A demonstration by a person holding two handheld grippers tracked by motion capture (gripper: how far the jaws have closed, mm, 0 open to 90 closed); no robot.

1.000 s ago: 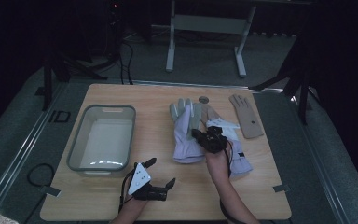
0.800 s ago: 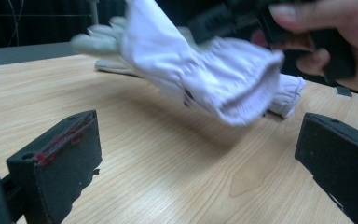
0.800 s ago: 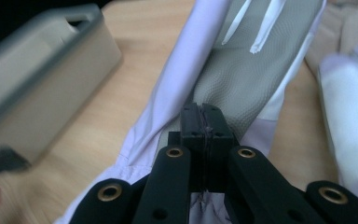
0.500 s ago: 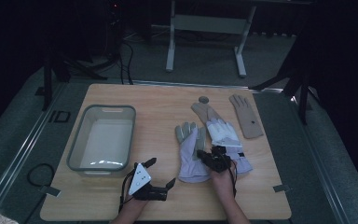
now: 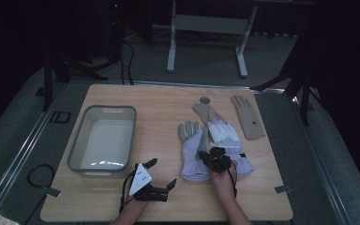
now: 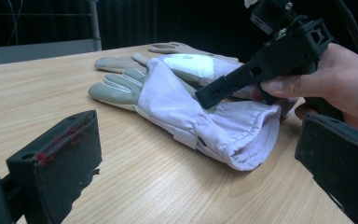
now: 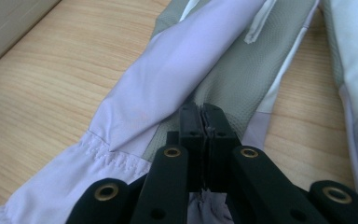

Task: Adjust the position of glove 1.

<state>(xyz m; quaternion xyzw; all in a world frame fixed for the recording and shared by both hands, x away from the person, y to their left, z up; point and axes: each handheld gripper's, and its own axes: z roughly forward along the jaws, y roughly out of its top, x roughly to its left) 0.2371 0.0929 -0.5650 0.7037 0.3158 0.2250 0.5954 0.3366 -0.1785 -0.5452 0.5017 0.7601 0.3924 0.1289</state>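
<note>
High view: lavender work glove [image 5: 194, 154] lies flat on the wooden table [image 5: 159, 108], its cuff under the right gripper [image 5: 214, 160]; a white glove [image 5: 225, 136] lies just beyond, a tan glove [image 5: 247, 116] farther right. The left gripper [image 5: 161, 180], jaws wide and empty, rests near the grey bin [image 5: 103, 138].

Left gripper view: glove [image 6: 186, 107] ahead; soft, light, floppy fabric, likely to sag; the ribbed cuff suits pinching.

Right gripper view: jaws closed, pinching cuff fabric [image 7: 177, 93]. No legible labels.

Lab or recording studio; black curtains all round; grey carpet floor [image 5: 23, 154]; metal stand legs [image 5: 206, 28] behind wooden surface [image 5: 159, 108]; loose cables.
</note>
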